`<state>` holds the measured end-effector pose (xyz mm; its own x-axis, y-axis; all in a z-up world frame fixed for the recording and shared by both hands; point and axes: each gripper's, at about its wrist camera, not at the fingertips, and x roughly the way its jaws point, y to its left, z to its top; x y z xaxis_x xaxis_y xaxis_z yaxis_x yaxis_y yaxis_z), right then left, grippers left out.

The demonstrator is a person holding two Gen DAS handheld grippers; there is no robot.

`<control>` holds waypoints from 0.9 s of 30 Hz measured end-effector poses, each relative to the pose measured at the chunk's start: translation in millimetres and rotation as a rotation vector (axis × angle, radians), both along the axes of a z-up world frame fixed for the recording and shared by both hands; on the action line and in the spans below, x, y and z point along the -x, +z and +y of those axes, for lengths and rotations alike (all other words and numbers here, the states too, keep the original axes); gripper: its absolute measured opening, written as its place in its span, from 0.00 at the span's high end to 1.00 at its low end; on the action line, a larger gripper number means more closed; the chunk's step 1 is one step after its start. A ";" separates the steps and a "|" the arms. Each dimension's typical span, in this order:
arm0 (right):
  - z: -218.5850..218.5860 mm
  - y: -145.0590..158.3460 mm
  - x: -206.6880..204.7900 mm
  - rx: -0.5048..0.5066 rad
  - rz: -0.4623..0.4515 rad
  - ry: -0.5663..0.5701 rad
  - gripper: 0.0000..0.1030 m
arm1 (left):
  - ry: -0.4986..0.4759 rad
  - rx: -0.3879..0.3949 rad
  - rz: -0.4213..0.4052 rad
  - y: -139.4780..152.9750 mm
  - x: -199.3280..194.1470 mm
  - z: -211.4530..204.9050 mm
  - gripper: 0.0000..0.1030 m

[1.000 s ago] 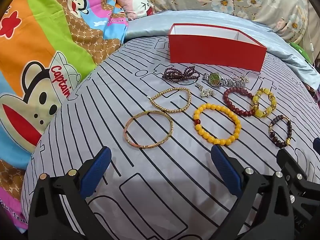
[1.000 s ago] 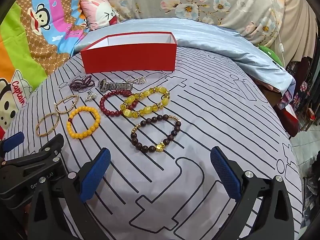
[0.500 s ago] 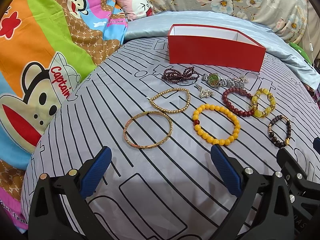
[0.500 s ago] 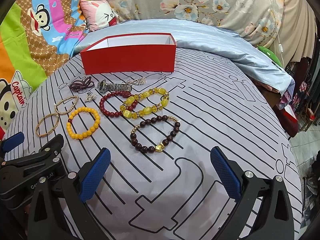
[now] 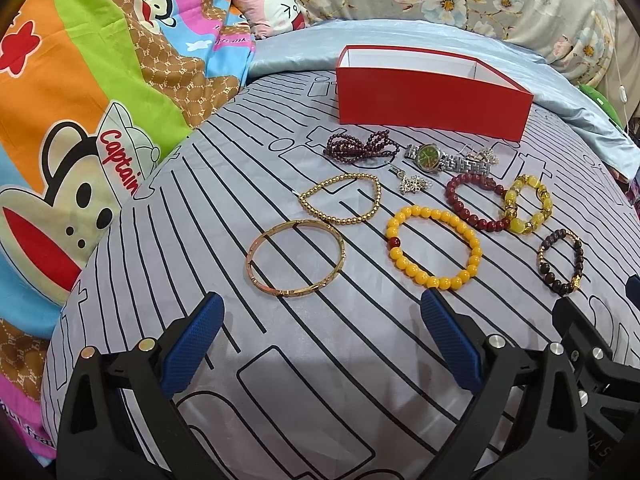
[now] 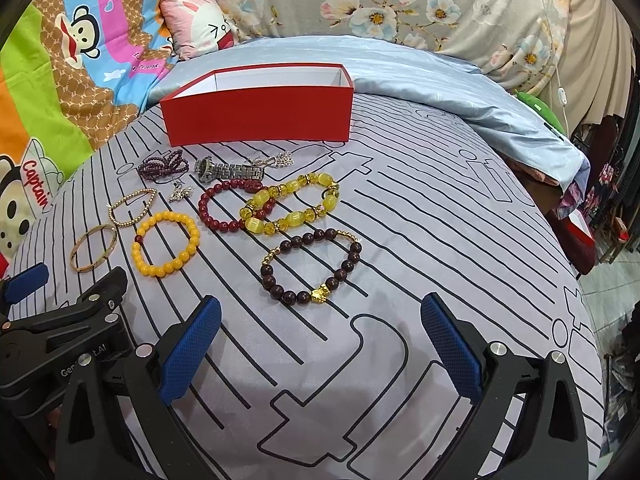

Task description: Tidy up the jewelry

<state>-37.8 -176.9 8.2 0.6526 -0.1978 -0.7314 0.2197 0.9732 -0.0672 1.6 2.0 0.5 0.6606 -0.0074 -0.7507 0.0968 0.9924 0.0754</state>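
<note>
Fingers: my left gripper (image 5: 320,344) and right gripper (image 6: 320,344) both spread apart, empty.
Gold bangle (image 5: 295,258): stiff, light, slippery; I'd pinch its rim.
Dark bead bracelet (image 6: 312,266): floppy; grip across beads.

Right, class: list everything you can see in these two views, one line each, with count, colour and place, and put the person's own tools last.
Box: one, red with white inside, far end of the bedspread, open.
Bedspread: one, grey with black lines, under everything.
Bead strand: one, dark purple, in front of the box.
Watch: one, silver with green dial, beside the strand.
Snowflake charm: one, silver, near the watch.
Bead bracelets: five; gold, orange, dark red, yellow, brown.
Bangle: one, gold, nearest the left gripper.
Pillow: one, pink, far left.
Left gripper: black with blue pads, jaws open, empty.
Right gripper: same, jaws open, empty.
</note>
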 end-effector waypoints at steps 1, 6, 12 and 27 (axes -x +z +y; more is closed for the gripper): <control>0.0 -0.1 0.1 0.001 0.000 0.000 0.06 | 0.000 0.000 -0.001 0.1 0.3 -0.2 0.09; 0.2 -0.3 -0.2 0.001 0.001 0.000 0.06 | 0.001 -0.001 -0.001 0.0 0.4 -0.2 0.09; 0.1 -0.3 -0.3 0.000 0.001 0.000 0.06 | 0.000 -0.001 -0.002 0.0 0.1 -0.3 0.10; 0.3 -0.3 -0.5 0.000 0.001 0.000 0.06 | 0.000 -0.002 0.000 -0.1 -0.6 -0.4 0.10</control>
<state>-37.3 -176.6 7.9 0.6516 -0.1973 -0.7324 0.2192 0.9734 -0.0673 2.2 1.6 0.4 0.6606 -0.0055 -0.7507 0.0967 0.9923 0.0778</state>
